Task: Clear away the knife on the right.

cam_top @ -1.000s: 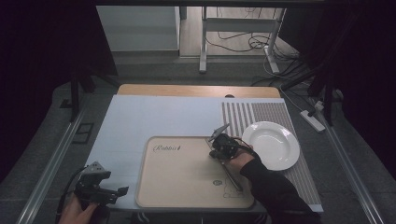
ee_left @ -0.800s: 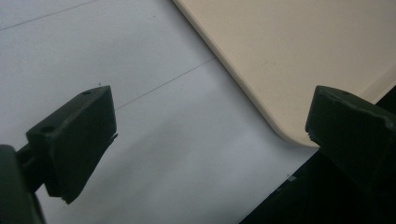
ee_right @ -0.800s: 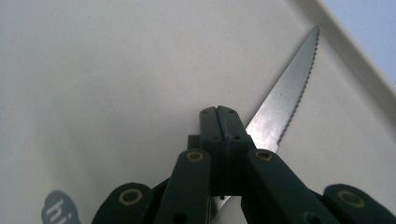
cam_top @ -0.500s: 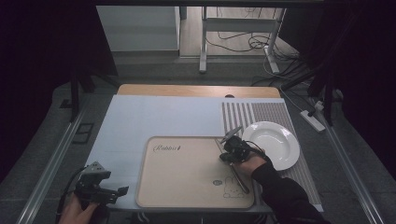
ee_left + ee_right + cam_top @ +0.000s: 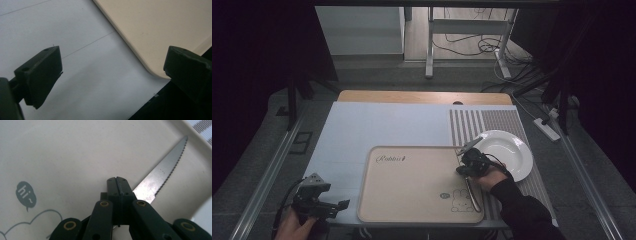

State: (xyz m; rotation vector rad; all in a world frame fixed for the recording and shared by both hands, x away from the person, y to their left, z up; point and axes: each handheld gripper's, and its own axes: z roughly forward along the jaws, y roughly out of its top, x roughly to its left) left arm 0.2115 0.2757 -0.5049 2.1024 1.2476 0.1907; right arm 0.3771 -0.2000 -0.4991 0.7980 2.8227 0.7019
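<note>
A round white ceramic plate (image 5: 507, 154) sits on a grey-and-white striped placemat (image 5: 482, 122), which lies over a pale blue table cover (image 5: 382, 125).

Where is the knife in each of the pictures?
High view: the knife lies on the beige tray, near its right edge, behind the right gripper.
Left gripper view: not in it; a tray corner is at upper right.
Right gripper view: its serrated blade runs from the shut jaws to the upper right.
Shared landmark: the beige tray.
</note>
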